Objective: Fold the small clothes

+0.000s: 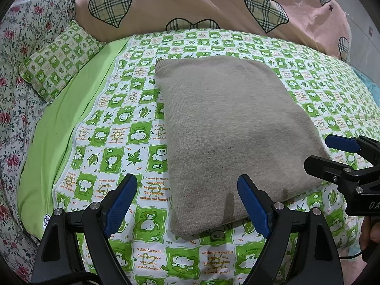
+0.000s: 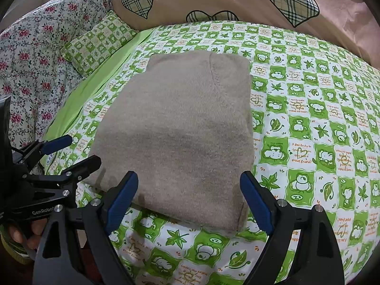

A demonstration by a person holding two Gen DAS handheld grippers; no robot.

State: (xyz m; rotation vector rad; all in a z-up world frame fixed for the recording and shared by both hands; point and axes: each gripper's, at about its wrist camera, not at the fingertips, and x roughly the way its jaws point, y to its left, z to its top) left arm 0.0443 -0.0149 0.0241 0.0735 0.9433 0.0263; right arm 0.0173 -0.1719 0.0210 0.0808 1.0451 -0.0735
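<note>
Beige knitted garment (image 1: 228, 133), folded into a flat, thick rectangle, lies on the bed in the middle of a green-and-white checked sheet (image 1: 114, 128) printed with cartoon animals and leaves. I hold a tool in each hand, both at the near edge of the garment and neither touching it. My left tool (image 1: 187, 204) has its two blue-padded fingers spread wide apart, with the near left corner of the garment showing between them. My right tool (image 2: 188, 201) is just as widely spread, framing the near right part of the fold. Each tool shows at the side of the other's view, its fingers parted there too. At the head of the bed sits a pink quilt (image 1: 190, 2) with plaid hearts. A small checked pillow (image 1: 61, 59) lies to the left, just beside a floral cover (image 1: 21, 38).
</note>
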